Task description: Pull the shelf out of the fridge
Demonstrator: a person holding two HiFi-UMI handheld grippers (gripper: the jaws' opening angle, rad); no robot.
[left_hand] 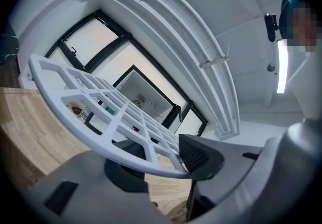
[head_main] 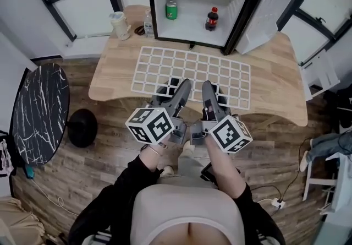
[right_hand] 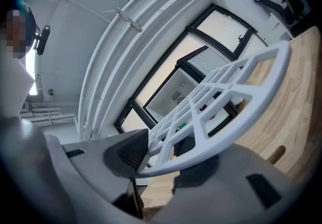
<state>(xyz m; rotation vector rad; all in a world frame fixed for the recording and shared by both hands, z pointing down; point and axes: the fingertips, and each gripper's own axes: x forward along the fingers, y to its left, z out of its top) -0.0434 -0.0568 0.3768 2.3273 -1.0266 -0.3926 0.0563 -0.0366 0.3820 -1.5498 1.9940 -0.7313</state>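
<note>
The white grid shelf (head_main: 192, 73) is out of the mini fridge (head_main: 198, 4) and hangs flat over the wooden table (head_main: 275, 67). My left gripper (head_main: 177, 91) is shut on the shelf's near edge, left of centre. The right gripper (head_main: 210, 93) is shut on the same edge just beside it. In the left gripper view the shelf (left_hand: 110, 112) runs between the dark pads (left_hand: 198, 155). The right gripper view shows the shelf (right_hand: 216, 107) clamped by the pads (right_hand: 128, 152) in the same way. Inside the fridge stand a green can (head_main: 171, 10) and a dark cola bottle (head_main: 212, 19).
The fridge door (head_main: 267, 18) stands wide open to the right. A cup (head_main: 120, 25) and a clear bottle (head_main: 147, 22) sit on the table left of the fridge. A black marble round table (head_main: 39, 112) stands at the left, a black stool base (head_main: 82, 127) beside it.
</note>
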